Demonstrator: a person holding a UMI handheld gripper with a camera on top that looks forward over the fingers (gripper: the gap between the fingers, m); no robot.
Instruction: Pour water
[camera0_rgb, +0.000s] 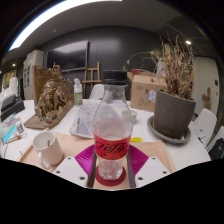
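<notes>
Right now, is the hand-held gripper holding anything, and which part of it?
It looks so: the hand-held gripper seems closed on the plastic bottle, its pink pads at the lower body by the red label. The bottle's base is hidden.

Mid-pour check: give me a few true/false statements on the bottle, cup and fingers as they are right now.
1. The bottle stands upright between the fingers. True.
2. The bottle's cap is off. False: a dark cap is on.
3. A white cup sits on the table beside the bottle. True.
4. The bottle is tipped over the cup. False: it is upright, apart from the cup.
5. The bottle has a red label. True.
</notes>
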